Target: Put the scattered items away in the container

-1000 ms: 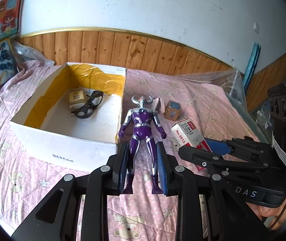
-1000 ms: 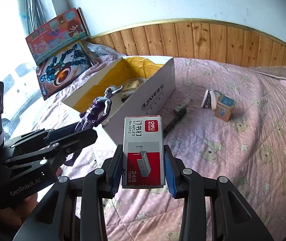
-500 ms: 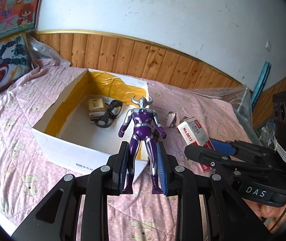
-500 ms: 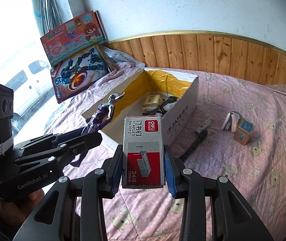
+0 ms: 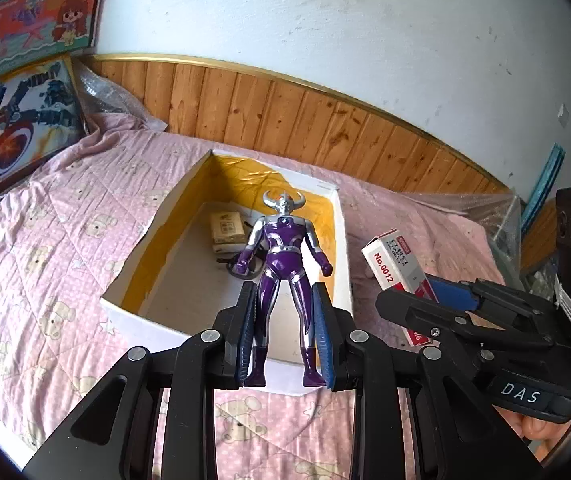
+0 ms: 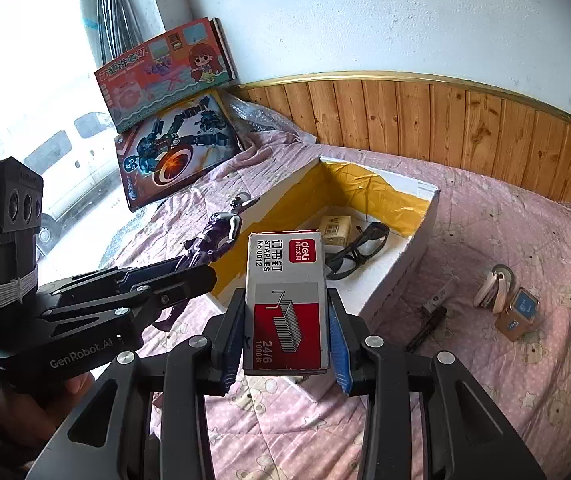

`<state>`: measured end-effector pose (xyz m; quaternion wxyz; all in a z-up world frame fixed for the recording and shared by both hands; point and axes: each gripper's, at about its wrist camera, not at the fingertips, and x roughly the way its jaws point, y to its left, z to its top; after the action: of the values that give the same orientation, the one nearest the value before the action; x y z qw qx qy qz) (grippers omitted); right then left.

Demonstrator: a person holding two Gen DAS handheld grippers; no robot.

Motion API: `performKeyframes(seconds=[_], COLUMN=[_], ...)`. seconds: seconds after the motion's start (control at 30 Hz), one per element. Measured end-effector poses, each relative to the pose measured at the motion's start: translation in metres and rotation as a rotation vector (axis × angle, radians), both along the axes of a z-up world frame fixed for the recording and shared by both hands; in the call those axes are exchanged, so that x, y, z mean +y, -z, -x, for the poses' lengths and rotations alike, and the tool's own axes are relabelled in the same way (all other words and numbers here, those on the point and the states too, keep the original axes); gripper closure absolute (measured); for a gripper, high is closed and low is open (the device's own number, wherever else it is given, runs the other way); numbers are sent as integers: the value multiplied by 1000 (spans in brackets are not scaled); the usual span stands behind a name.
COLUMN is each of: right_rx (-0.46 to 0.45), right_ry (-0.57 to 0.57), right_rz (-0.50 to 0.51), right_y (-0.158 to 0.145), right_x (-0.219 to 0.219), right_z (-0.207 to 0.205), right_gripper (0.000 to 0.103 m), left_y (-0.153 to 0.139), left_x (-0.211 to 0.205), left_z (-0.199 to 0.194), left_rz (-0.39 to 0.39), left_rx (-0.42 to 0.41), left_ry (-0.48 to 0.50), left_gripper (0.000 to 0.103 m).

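Observation:
My left gripper [image 5: 284, 336] is shut on the legs of a purple and silver toy figure [image 5: 283, 264] and holds it upright over the near wall of the white cardboard box [image 5: 157, 320] with a yellow lining. My right gripper [image 6: 286, 336] is shut on a red and grey staples box [image 6: 285, 296], held above the box's near corner. The staples box also shows in the left wrist view [image 5: 395, 268]. Inside the cardboard box [image 6: 401, 280] lie a small tan packet [image 6: 335, 230] and black sunglasses [image 6: 359, 250].
On the pink quilt [image 6: 525, 360] to the right of the box lie a black pen-like tool [image 6: 429, 320], a small round white thing [image 6: 497, 288] and a small tan and blue box [image 6: 519, 314]. Two picture boxes [image 6: 165, 116] lean at the wall. Wood panelling [image 5: 325, 128] runs behind the bed.
Both grippers have risen and moved toward the cardboard box with their loads. The figure now hangs over the box's near wall, and the staples box is over its corner.

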<state>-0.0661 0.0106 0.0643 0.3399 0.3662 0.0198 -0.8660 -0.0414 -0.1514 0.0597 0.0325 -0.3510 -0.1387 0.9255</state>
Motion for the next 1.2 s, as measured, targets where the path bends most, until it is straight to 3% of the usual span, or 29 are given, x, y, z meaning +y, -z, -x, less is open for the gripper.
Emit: performKeyframes(seconds=[0.63, 1.2], right_rx=[-103, -187], right_ry=[-81, -169], right_rz=[-58, -236], right_y=[24, 61], right_x=[-49, -90], right_z=[60, 108], right_gripper=[64, 64], left_y=[28, 63], left_x=[-48, -63], left_z=[65, 109], left_rz=[-36, -116], left_rx=[-163, -374], left_ry=[-23, -51], left_gripper=[76, 76])
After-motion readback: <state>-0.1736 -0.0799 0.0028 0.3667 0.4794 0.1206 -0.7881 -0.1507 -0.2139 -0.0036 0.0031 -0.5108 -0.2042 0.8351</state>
